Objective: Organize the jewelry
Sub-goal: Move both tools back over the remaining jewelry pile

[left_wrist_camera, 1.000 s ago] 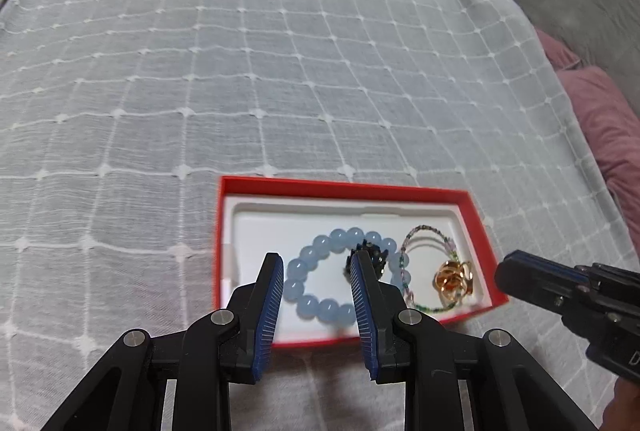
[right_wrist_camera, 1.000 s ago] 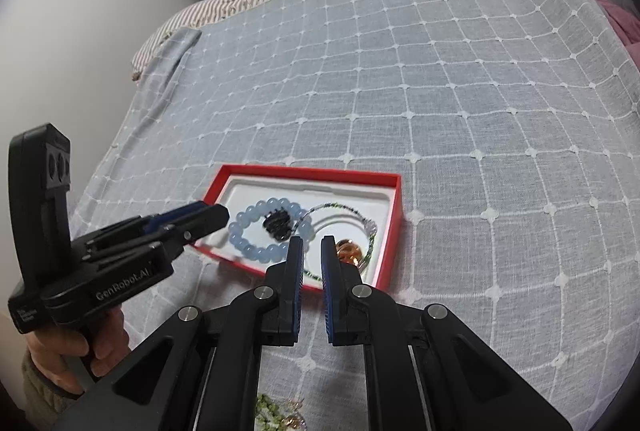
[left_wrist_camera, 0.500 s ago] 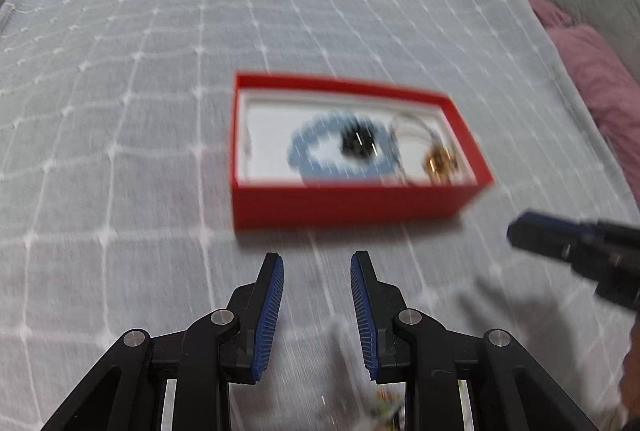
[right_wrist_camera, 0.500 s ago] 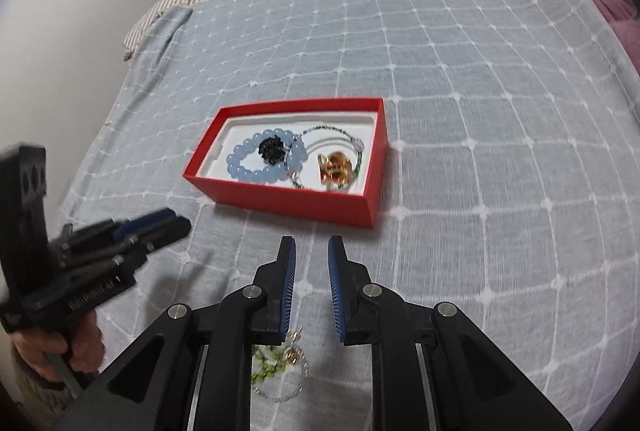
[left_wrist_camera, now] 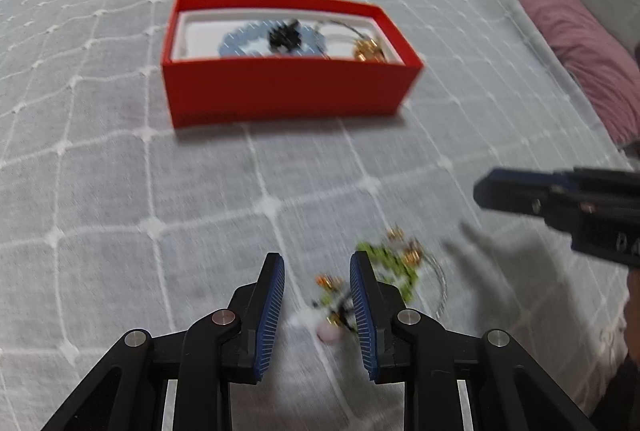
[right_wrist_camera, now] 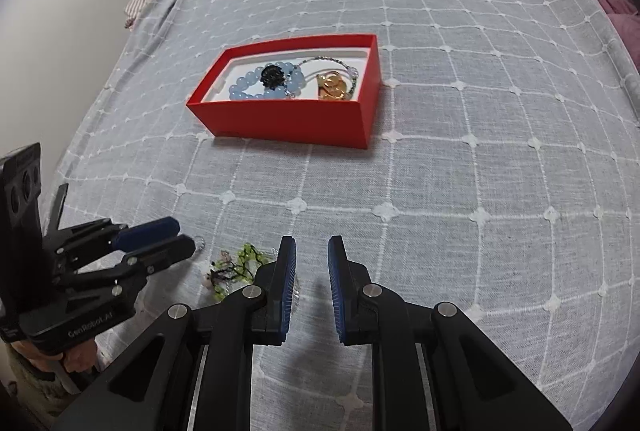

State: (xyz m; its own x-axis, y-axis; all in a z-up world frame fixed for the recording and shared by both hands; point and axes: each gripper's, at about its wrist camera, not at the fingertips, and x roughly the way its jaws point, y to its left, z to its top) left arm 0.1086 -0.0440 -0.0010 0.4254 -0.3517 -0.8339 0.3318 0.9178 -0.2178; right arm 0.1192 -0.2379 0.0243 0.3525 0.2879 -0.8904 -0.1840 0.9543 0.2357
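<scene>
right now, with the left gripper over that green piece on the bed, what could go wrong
The green bead piece is a loose tangle with a thin wire loop, so the open left gripper may pinch only one strand and leave the rest dangling or snagging the blanket. It lies partly under the right finger, so closing could push it aside. The red box already holds a blue bracelet and gold piece; chains could tangle.

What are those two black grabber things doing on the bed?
A person is tidying jewelry. The red cardboard box already holds a blue bead bracelet and a gold ornament. Both grippers are open and empty; the left gripper is close to the green beaded piece lying on the grey checked blanket.
</scene>
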